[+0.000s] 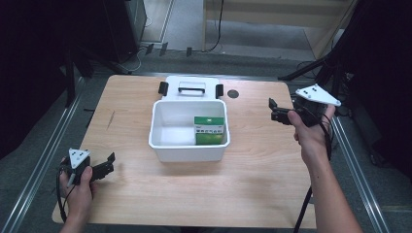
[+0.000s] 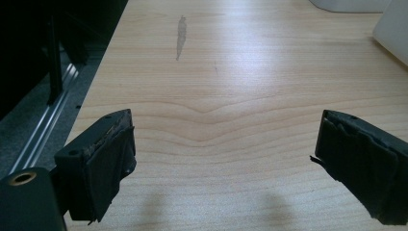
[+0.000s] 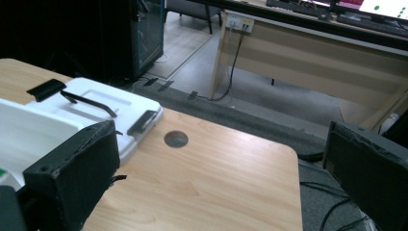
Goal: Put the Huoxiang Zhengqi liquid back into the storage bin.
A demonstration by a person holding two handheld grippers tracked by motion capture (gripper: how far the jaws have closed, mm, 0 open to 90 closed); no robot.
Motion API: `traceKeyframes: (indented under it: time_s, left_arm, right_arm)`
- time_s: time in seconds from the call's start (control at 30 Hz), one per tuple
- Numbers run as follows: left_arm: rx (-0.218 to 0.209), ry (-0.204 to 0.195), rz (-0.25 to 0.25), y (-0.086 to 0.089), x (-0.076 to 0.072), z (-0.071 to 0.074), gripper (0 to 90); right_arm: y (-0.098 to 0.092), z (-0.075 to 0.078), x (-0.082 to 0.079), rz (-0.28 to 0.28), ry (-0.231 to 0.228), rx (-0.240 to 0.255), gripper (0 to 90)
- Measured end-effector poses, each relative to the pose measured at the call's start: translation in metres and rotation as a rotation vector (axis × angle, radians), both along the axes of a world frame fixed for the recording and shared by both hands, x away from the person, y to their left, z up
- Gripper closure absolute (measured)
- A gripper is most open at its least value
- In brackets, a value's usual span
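White bin (image 1: 188, 145) sitting mid-table (image 1: 252, 179), the landmark for everything else. Inside it, toward its right wall, a green-and-white box (image 1: 210, 130) standing upright on the bin floor. Directly behind the bin and touching its far rim, a white lid (image 1: 192, 87) lying flat, black handle on top and a black clip at each end. Just right of the lid, a small round hole (image 1: 233, 93) in the tabletop. Well to the bin's left and nearer the person, left gripper (image 1: 108, 165) held low over bare wood, jaws spread wide with nothing between them; bin corner (image 2: 392, 33) off at the upper right in the left gripper view. To the bin's right, right gripper (image 1: 273, 110) raised, pointing toward the bin, jaws likewise wide apart and empty, lid (image 3: 103, 108) and hole (image 3: 176, 138) showing between them in the right gripper view.
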State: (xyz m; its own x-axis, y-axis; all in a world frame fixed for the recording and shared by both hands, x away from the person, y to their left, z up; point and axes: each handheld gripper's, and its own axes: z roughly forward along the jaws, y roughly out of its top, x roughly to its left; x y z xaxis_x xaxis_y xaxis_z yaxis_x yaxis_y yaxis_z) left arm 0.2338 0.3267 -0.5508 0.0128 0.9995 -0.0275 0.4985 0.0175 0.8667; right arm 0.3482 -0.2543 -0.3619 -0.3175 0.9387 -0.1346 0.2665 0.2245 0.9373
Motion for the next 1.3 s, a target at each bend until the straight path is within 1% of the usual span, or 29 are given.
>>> traceKeyframes:
  time_s: [0.07, 0.1, 0.13, 0.37, 0.4, 0.47, 0.57, 0.67, 0.73, 0.77, 0.8, 0.93, 1.0, 1.1, 1.17, 1.2, 1.23, 1.3]
  left_arm:
    - [0.0, 0.0, 0.001, 0.0, 0.0, 0.0, 7.0]
    - [0.002, 0.003, -0.002, 0.0, 0.0, 0.0, 7.0]
    - [0.002, 0.004, -0.002, 0.0, 0.0, 0.0, 7.0]
    - [0.003, 0.003, -0.001, 0.0, 0.0, 0.0, 7.0]
    - [0.004, 0.003, -0.001, 0.0, 0.0, 0.0, 7.0]
    - [0.003, 0.005, -0.001, 0.0, 0.0, 0.0, 7.0]
    - [0.005, 0.004, -0.001, 0.0, 0.0, 0.0, 7.0]
    - [0.006, 0.005, -0.001, 0.0, 0.0, 0.0, 7.0]
    - [0.006, 0.004, 0.0, 0.0, 0.0, 0.0, 7.0]
    - [0.006, 0.003, 0.0, -0.001, 0.0, 0.0, 7.0]
    - [0.006, 0.003, 0.0, -0.001, 0.0, 0.0, 7.0]
    - [0.006, 0.002, 0.002, -0.001, -0.001, 0.0, 7.0]
    - [0.007, 0.002, 0.002, -0.001, -0.001, 0.0, 7.0]
    - [0.008, 0.001, 0.002, -0.001, -0.001, 0.0, 7.0]
    - [0.009, 0.002, 0.001, -0.001, -0.001, 0.0, 7.0]
    - [0.009, 0.0, 0.002, -0.001, -0.001, 0.0, 7.0]
    - [0.009, 0.0, 0.002, -0.001, -0.001, 0.0, 7.0]
    - [0.009, -0.001, 0.002, -0.001, -0.001, 0.0, 7.0]
  right_arm:
    - [-0.007, -0.006, -0.005, -0.017, -0.001, 0.008, 0.0]
    - [-0.013, -0.013, -0.011, -0.036, 0.0, 0.018, 0.0]
    - [-0.013, -0.013, -0.011, -0.036, 0.0, 0.018, 0.0]
    - [-0.038, -0.037, -0.031, -0.101, -0.001, 0.057, 0.0]
    - [-0.045, -0.045, -0.037, -0.111, -0.001, 0.07, 0.0]
    - [-0.047, -0.047, -0.039, -0.117, 0.004, 0.076, 0.0]
    - [-0.055, -0.058, -0.047, -0.133, 0.002, 0.075, 0.0]
    - [-0.062, -0.07, -0.055, -0.149, 0.002, 0.084, 0.0]
    - [-0.066, -0.076, -0.059, -0.157, 0.0, 0.092, 0.0]
    - [-0.069, -0.083, -0.063, -0.166, -0.004, 0.102, 0.0]
    - [-0.069, -0.083, -0.063, -0.166, -0.004, 0.102, 0.0]
    - [-0.075, -0.095, -0.07, -0.18, -0.008, 0.122, 0.0]
    - [-0.077, -0.102, -0.073, -0.192, -0.011, 0.113, 0.0]
    - [-0.079, -0.112, -0.078, -0.197, -0.011, 0.115, 0.0]
    - [-0.081, -0.119, -0.082, -0.203, -0.004, 0.124, 0.0]
    - [-0.084, -0.126, -0.084, -0.202, 0.009, 0.135, 0.0]
    - [-0.084, -0.126, -0.084, -0.202, 0.009, 0.135, 0.0]
    - [-0.086, -0.134, -0.088, -0.204, 0.025, 0.135, 0.0]
